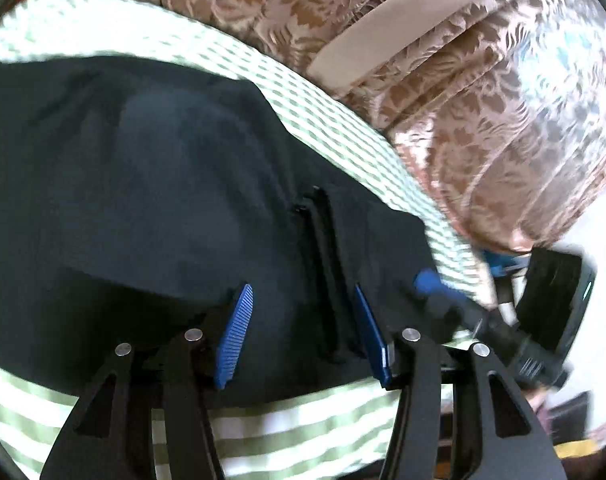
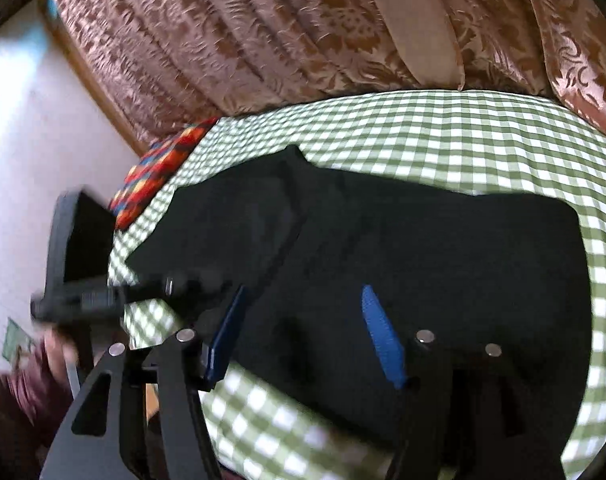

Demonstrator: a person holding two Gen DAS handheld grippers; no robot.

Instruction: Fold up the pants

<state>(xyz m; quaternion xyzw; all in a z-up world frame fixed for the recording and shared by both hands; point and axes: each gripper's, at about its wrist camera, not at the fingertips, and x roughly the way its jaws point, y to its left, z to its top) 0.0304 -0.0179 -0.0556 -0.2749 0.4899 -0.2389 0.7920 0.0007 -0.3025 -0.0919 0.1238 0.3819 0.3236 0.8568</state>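
Lying flat on the green checked cloth (image 2: 443, 136), the dark pants (image 2: 423, 240) are spreading across its middle; the left gripper (image 1: 303, 332) is hovering over them with jaws apart, gripping nothing; the right gripper (image 2: 307, 332) is likewise standing parted and empty above the near edge; brown patterned curtains (image 2: 243, 32) are hanging behind.

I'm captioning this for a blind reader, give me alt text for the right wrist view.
Black pants lie spread on a green checked cloth, the right gripper open just above them. The left gripper reaches in at left; patterned brown curtains hang behind.
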